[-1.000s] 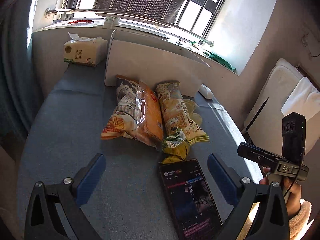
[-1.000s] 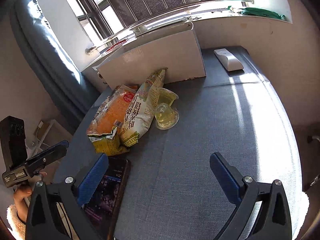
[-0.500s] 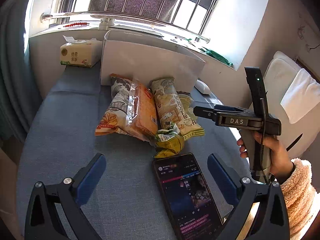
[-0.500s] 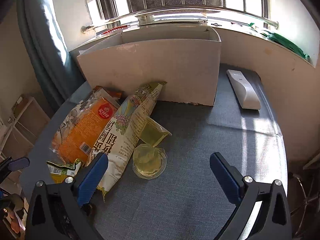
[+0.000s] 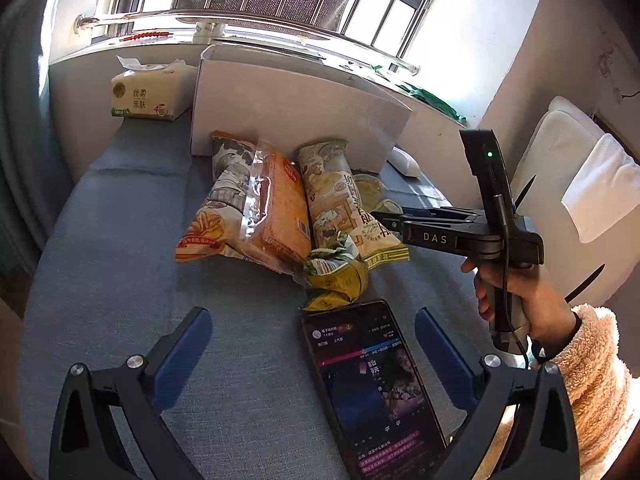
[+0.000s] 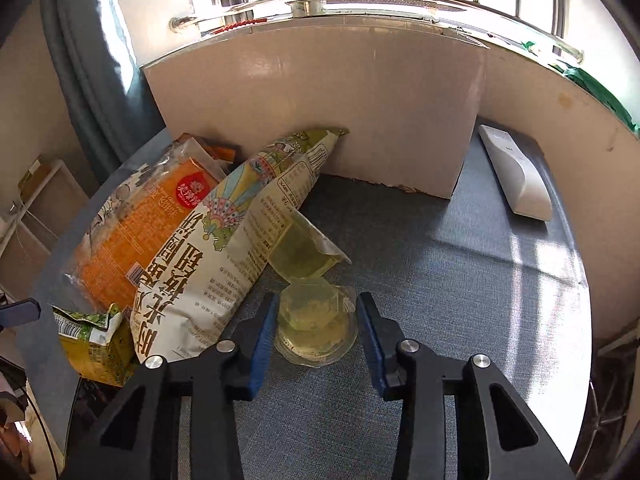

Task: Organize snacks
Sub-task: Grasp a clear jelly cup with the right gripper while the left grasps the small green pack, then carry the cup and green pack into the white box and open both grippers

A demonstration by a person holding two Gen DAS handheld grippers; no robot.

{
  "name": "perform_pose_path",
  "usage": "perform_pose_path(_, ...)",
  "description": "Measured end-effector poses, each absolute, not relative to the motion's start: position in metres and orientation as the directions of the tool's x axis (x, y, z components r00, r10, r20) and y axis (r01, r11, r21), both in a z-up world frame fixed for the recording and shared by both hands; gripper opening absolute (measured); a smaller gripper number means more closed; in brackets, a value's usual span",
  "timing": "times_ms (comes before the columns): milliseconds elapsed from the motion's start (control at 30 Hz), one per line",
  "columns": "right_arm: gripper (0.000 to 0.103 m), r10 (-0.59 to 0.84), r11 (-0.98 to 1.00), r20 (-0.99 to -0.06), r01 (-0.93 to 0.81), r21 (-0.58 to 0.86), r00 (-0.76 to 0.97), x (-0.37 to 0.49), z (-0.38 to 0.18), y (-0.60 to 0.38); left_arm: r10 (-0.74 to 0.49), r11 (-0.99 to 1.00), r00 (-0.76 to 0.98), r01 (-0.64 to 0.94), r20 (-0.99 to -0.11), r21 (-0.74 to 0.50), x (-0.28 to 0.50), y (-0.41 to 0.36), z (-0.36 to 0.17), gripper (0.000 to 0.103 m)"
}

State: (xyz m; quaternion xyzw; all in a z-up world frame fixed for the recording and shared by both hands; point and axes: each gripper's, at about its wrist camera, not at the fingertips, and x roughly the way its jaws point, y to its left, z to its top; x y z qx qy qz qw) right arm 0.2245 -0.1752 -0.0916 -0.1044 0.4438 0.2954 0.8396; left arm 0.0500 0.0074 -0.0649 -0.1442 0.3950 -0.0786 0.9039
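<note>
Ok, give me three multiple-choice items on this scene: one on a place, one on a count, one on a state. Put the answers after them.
1. Where is the phone?
A. On the windowsill
B. On the blue surface, next to the small green packet
C. Inside the white box

2. How many clear jelly cups lie beside the long white bag?
A. Two
B. Four
C. None

3. What is the right claw doing?
A. Shut on the remote
B. Open, with a jelly cup between its fingers
C. Holding the orange bag

Answers:
1 B, the phone lies flat just before the packet.
2 A, one cup sits behind the other.
3 B, small gaps show either side of the cup.
</note>
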Motion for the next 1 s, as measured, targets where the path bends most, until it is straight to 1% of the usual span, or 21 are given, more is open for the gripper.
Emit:
perform_pose_path(33, 0.039, 0.408, 0.804, -0.806, -0.586, 0.096, 0.428, 0.224, -0.09, -0.177, -0.256, 0.947, 0.671, 0.03, -0.696, -0.32, 0.052, 0.006, -0.066, 0.103)
perform_pose_path(100, 0.034, 0.468, 0.788, -0.783, -0.594, 0.16, 0.41, 0.22, -0.083, -0.186, -0.255, 0.949, 0.665, 0.033, -0.702, -0.314, 0.055, 0.003, -0.068, 0.103)
perform_pose_path(200, 0.034, 0.479, 0.797, -0.76, -0.581, 0.166, 0.439, 0.207, -0.069, -0.203, -0.259, 0.949, 0.647, 0.031, -0.717, -0.314, 0.064, -0.002, -0.072, 0.103)
perform_pose_path(367, 0.034, 0.54, 0.792, -0.713, -0.557, 0.25, 0.447, 0.183, -0.053, -0.233, -0.266, 0.945, 0.614, 0.014, -0.743, -0.327, 0.087, -0.01, -0.082, 0.103)
perform_pose_path(500, 0.034, 0.559, 0.79, -0.682, -0.553, 0.264, 0.472, 0.156, -0.046, -0.245, -0.262, 0.946, 0.591, 0.0, -0.762, -0.325, 0.098, -0.013, -0.089, 0.103)
perform_pose_path(600, 0.034, 0.581, 0.785, -0.661, -0.54, 0.302, 0.475, 0.141, -0.045, -0.255, -0.256, 0.946, 0.583, -0.013, -0.771, -0.324, 0.104, -0.014, -0.094, 0.1)
perform_pose_path(633, 0.034, 0.59, 0.781, -0.654, -0.539, 0.314, 0.474, 0.137, -0.046, -0.257, -0.258, 0.945, 0.578, -0.014, -0.774, -0.326, 0.107, -0.014, -0.096, 0.097)
perform_pose_path(700, 0.034, 0.597, 0.778, -0.65, -0.536, 0.328, 0.47, 0.133, -0.05, -0.256, -0.242, 0.95, 0.584, -0.018, -0.775, -0.311, 0.109, -0.015, -0.097, 0.08)
perform_pose_path(733, 0.034, 0.607, 0.771, -0.646, -0.538, 0.339, 0.463, 0.131, -0.051, -0.257, -0.263, 0.945, 0.58, -0.008, -0.771, -0.328, 0.109, -0.014, -0.098, 0.057)
perform_pose_path(767, 0.034, 0.614, 0.767, -0.642, -0.539, 0.348, 0.459, 0.129, -0.052, -0.258, -0.291, 0.934, 0.574, -0.003, -0.765, -0.357, 0.111, -0.013, -0.099, 0.049)
perform_pose_path(867, 0.034, 0.623, 0.761, -0.636, -0.54, 0.359, 0.455, 0.128, -0.053, -0.259, -0.274, 0.943, 0.598, 0.013, -0.753, -0.333, 0.102, -0.012, -0.095, 0.045)
perform_pose_path(1000, 0.034, 0.634, 0.755, -0.625, -0.542, 0.371, 0.455, 0.126, -0.052, -0.26, -0.29, 0.933, 0.628, 0.018, -0.722, -0.359, 0.086, -0.002, -0.085, 0.04)
